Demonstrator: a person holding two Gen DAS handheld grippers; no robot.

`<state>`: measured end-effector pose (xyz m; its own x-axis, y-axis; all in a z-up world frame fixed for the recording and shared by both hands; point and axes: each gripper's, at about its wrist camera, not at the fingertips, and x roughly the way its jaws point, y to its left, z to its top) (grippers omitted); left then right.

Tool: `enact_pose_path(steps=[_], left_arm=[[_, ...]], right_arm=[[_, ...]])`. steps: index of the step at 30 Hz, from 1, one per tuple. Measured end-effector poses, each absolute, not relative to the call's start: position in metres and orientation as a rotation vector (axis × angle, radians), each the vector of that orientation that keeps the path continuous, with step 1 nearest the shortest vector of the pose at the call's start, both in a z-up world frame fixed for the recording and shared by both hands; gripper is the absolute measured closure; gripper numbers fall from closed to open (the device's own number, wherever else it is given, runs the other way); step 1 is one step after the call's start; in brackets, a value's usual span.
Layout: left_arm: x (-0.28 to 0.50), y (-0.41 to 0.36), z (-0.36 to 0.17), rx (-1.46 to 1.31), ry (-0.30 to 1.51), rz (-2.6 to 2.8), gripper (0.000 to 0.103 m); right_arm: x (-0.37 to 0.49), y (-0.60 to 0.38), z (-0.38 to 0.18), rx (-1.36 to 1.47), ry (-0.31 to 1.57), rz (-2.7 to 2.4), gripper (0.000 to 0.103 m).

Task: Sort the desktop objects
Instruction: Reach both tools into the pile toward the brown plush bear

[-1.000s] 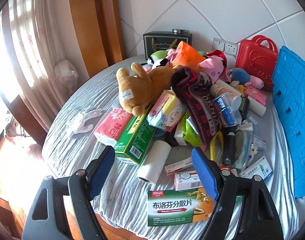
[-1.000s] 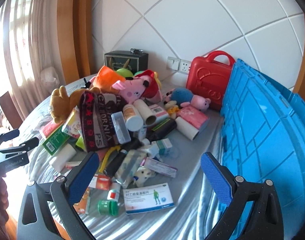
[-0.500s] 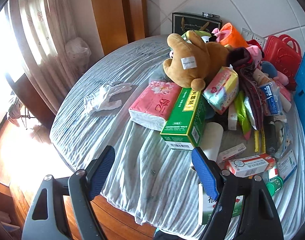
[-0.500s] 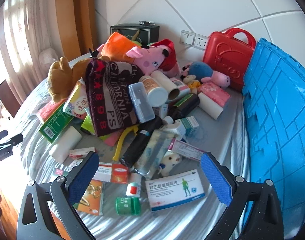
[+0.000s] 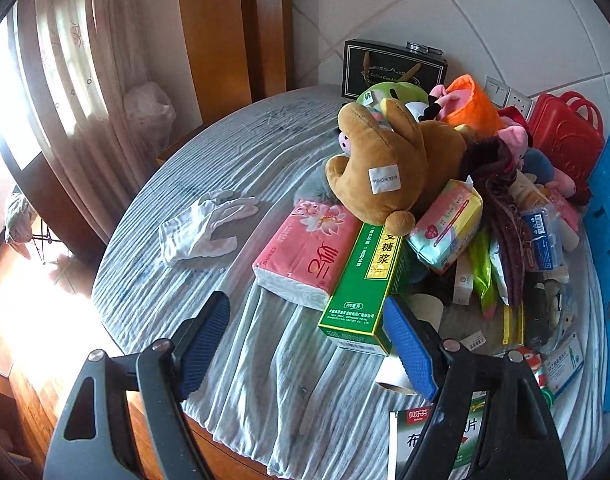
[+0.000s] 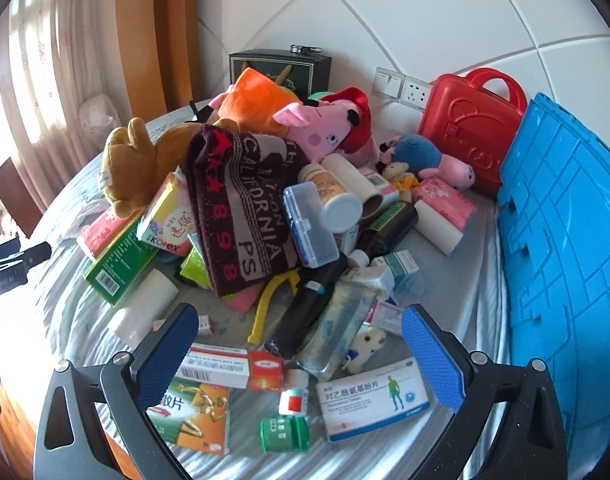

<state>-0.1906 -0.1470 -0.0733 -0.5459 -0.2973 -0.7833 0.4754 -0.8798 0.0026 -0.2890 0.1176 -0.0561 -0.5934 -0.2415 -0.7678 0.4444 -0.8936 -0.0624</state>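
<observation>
**A:** Hand-held gripper, left one [image 5: 305, 344]: jaws apart, nothing between them, hanging over bare striped cloth at the near edge of the tabletop [image 5: 233, 168]. Right hand-held gripper [image 6: 301, 354]: also released, empty, above the small medicine boxes at the front of the pile.

**B:** Where's the stuff to sort?

**A:** All in one heap mid-tabletop. Brown plush [image 5: 385, 172] sits on top of the green syrup box [image 5: 365, 284] and the pink tissue pack [image 5: 305, 248]. Dark knit cloth [image 6: 245, 204] is draped over the middle, with a clear blue case [image 6: 309, 224] and a white-capped bottle [image 6: 333, 196] leaning on it.

**B:** Risks?

**A:** My read: pull anything from the bottom layer and the heap shifts. The green box props the plush, so yanking it likely tips the plush. Round things look likely to roll: the green bottle [image 6: 285, 434] and the paper roll [image 6: 143, 306] both lie near the front edge.

**B:** Containers?

**A:** Blue crate [image 6: 561, 240] at the right, only its ribbed face showing, so can't tell what's inside. Red case [image 6: 473, 124] by the wall is closed. Black gift box [image 5: 393, 70] at the back, contents not visible.
</observation>
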Motion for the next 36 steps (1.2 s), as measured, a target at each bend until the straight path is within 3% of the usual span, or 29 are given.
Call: enact_pose_path(steps=[16,24,32,36], left_arm=[[-0.28,-0.143,-0.049,1.15,0.228,-2.474,0.024],[-0.355,-0.173,-0.075,1.298,0.152,-2.552,0.024],[-0.35,-0.204,-0.107,1.436,0.093,-2.633,0.015],[-0.339,-0.229,-0.11,1.437,0.118,-2.631,0.015]], right_arm=[[-0.342,0.086,-0.052,1.108,0.239,-2.418,0.0],[-0.372,0.045,-0.035,1.107,0.179,-2.464,0.0],[-0.414,-0.024,-0.035,1.117,0.157,-2.413,0.0],[-0.422,-0.057,-0.046,1.141,0.2,-2.341,0.017]])
